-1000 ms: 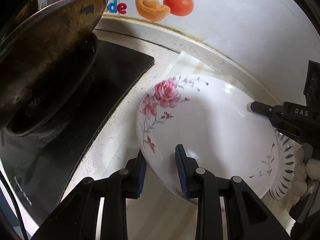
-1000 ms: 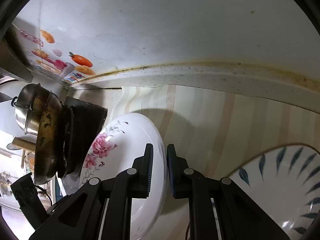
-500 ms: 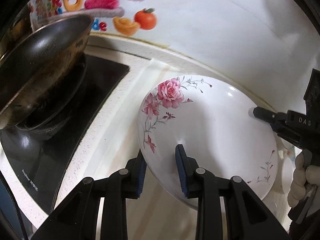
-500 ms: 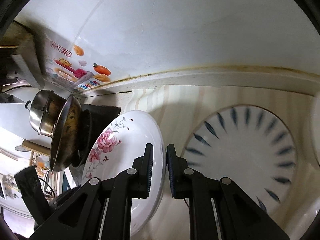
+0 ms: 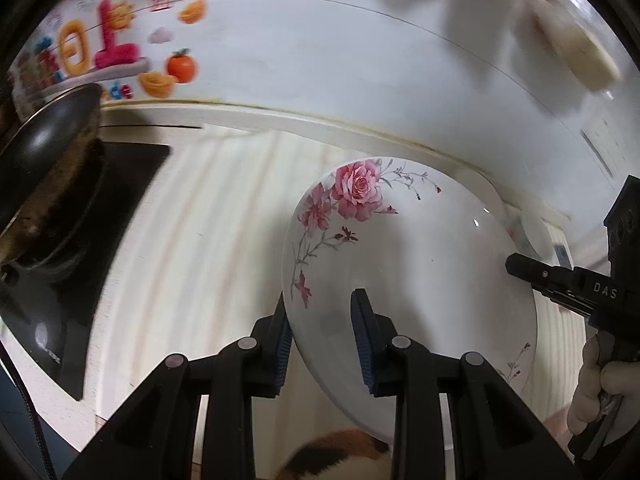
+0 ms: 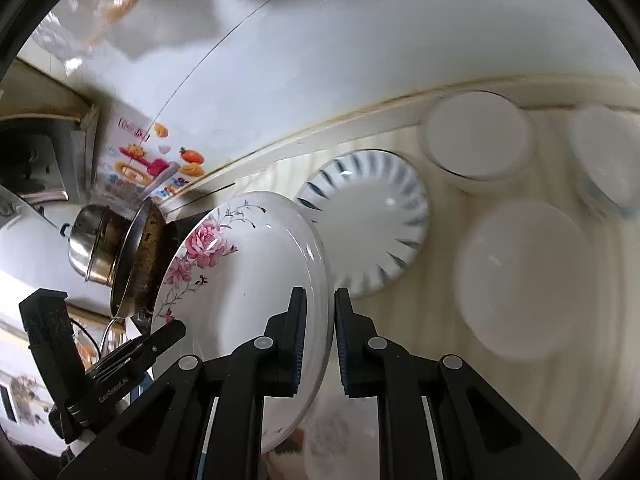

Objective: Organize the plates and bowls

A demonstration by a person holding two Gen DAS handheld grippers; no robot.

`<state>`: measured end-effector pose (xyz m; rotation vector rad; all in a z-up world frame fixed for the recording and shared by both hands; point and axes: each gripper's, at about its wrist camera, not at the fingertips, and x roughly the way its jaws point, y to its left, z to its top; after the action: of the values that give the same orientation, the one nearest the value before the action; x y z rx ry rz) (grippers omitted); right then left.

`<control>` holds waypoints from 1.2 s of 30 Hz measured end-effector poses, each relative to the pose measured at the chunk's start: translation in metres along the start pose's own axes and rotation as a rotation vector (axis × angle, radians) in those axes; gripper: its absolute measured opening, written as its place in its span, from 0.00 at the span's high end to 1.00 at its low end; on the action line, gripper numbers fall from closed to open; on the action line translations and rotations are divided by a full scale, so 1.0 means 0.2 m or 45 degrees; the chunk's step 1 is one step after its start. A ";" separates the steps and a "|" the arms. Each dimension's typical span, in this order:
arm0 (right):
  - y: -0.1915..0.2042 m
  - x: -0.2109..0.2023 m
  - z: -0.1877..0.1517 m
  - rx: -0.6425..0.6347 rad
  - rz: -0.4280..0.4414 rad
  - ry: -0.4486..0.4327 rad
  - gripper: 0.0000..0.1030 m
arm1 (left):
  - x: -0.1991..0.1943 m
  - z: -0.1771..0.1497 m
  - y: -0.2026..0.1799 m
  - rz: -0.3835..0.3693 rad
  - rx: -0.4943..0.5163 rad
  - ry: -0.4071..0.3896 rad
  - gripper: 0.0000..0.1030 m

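A large white plate with pink roses [image 5: 408, 256] is held tilted in the air above the counter by both grippers. My left gripper [image 5: 320, 340] is shut on its near rim. My right gripper [image 6: 320, 340] is shut on the opposite rim of the rose plate [image 6: 240, 280]. In the right wrist view a white plate with blue leaf strokes [image 6: 368, 220] lies flat on the counter beyond it. Three white bowls [image 6: 476, 144] [image 6: 520, 276] [image 6: 608, 160] stand to its right, blurred.
A dark wok [image 5: 44, 152] sits on the black stove [image 5: 88, 240] at the left. A steel pot [image 6: 88, 248] stands behind the wok. The white tiled wall [image 5: 320, 52] with a colourful sticker runs along the back of the striped counter [image 5: 200, 240].
Both grippers have lifted the rose plate higher and carried it right, away from the stove. The blue leaf plate and the bowls have come into the right wrist view.
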<state>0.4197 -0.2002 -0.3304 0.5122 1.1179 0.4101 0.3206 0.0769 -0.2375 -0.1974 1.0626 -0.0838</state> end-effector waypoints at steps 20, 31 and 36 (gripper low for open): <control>-0.62 -0.33 -0.68 0.278 -0.162 0.023 0.85 | 0.30 -0.55 -0.40 -0.058 0.289 0.277 0.75; -0.68 -0.26 -0.79 0.301 -0.167 0.056 0.85 | 0.38 -0.63 -0.42 0.007 0.344 0.314 0.75; -0.67 -0.24 -0.80 0.297 -0.180 0.065 0.85 | 0.39 -0.65 -0.42 0.021 0.355 0.332 0.75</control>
<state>0.2618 -0.3080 -0.4271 0.6254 1.2504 0.1706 0.2482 -0.0334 -0.3492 0.0771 1.2981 -0.2468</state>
